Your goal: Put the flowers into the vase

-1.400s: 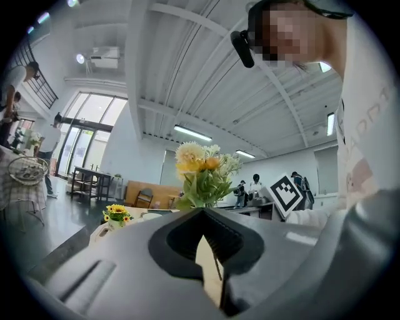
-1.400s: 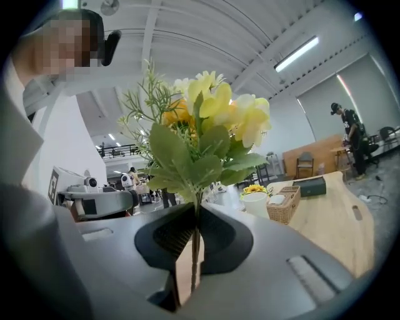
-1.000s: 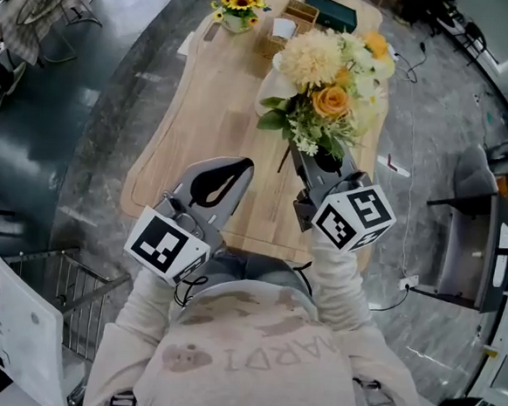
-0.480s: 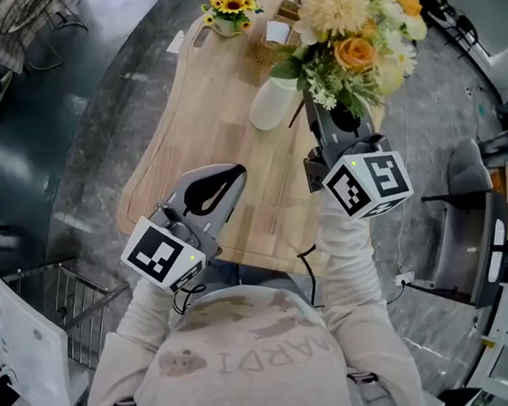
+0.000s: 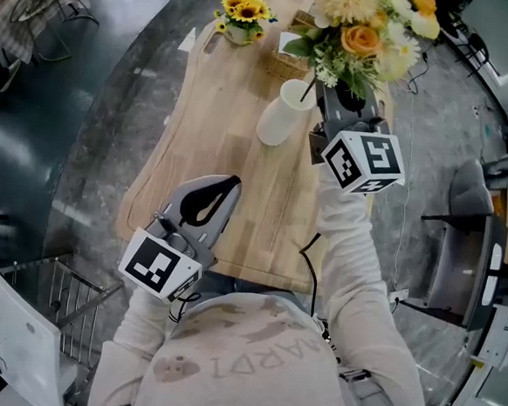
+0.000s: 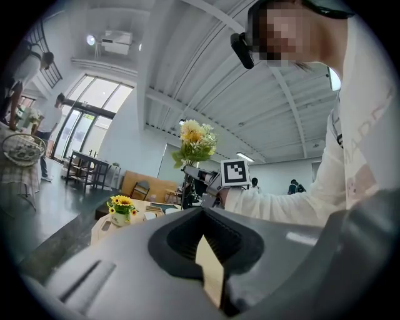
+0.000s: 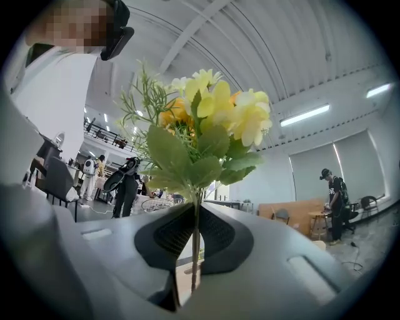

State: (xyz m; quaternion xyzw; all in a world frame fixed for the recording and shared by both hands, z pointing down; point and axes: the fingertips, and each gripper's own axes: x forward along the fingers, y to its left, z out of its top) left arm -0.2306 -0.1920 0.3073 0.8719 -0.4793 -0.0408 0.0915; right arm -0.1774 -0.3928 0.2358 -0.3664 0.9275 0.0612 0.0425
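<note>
My right gripper (image 5: 336, 97) is clamped on the flowers' (image 5: 365, 33) stems, blooms upright near the vase (image 5: 282, 114), apparently for stem-first entry; my left gripper (image 5: 224, 188) is closed on nothing, held clear.

flowers (image 5: 361, 40) – tops cut by head view's upper edge | stem ends hidden behind right gripper (image 5: 332, 94)

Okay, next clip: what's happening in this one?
A person stands at a wooden table with a handheld tool in each hand. The right tool is shut on the stem of a bunch of yellow and orange flowers, holding it up in the air near the white vase on the table. The left tool is shut with nothing in it, held low by the table's near edge. The flowers are not yet in the vase.
</note>
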